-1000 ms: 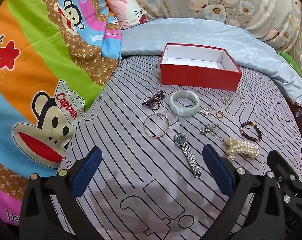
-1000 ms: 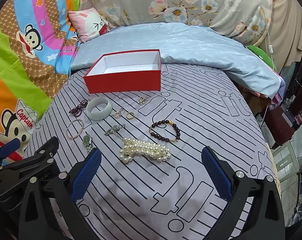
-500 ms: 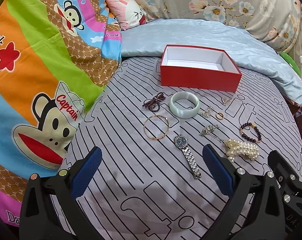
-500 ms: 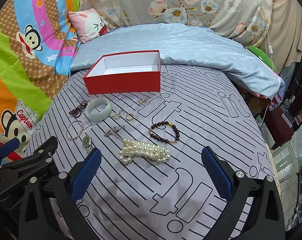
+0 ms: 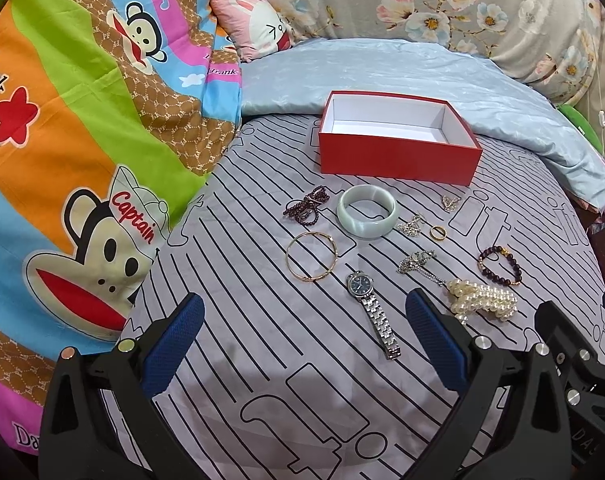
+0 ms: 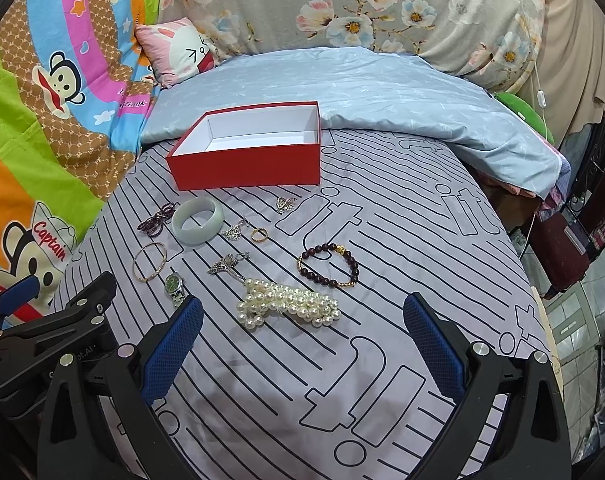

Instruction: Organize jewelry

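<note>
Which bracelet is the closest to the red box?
The pale green bangle, the thick smooth ring lying just in front of the red box. The thin gold bangle and dark bead bracelet lie farther from it.

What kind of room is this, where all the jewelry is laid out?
Most likely a bedroom: the jewelry lies on a bed with a striped grey sheet, a pale blue quilt and a pink cartoon pillow behind the red box.
</note>
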The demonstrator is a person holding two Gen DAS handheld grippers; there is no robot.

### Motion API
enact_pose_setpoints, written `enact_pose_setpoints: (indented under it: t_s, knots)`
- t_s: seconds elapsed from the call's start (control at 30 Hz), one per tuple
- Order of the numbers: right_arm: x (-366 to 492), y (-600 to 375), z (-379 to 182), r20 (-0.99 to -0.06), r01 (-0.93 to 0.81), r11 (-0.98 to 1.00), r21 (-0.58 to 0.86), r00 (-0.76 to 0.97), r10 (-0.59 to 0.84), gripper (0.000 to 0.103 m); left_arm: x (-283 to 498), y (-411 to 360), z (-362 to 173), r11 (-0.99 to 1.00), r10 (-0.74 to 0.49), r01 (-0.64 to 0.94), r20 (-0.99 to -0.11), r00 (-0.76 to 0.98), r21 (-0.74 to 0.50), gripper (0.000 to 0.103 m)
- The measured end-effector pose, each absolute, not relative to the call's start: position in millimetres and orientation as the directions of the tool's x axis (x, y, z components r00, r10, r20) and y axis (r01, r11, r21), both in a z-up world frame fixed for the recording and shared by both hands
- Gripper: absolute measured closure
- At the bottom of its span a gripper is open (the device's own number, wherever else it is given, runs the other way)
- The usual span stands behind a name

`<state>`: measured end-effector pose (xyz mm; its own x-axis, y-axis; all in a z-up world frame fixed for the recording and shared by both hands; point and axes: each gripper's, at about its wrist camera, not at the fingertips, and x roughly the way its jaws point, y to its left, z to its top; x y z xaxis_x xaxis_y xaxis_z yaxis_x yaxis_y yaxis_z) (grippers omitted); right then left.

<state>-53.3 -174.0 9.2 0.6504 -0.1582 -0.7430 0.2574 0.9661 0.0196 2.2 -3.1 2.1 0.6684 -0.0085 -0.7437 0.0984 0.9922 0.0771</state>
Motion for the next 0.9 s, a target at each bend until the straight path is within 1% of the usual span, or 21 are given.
enact_pose_setpoints:
  t_s: [0.9]
  knots:
    - [-55.5, -173.9, 8.8, -0.739, 0.257, 0.966, 0.021, 0.654, -0.158, 0.005, -0.8, -1.7, 1.5, 0.993, -0.006, 0.094, -0.744, 0.669, 0.077, 0.005]
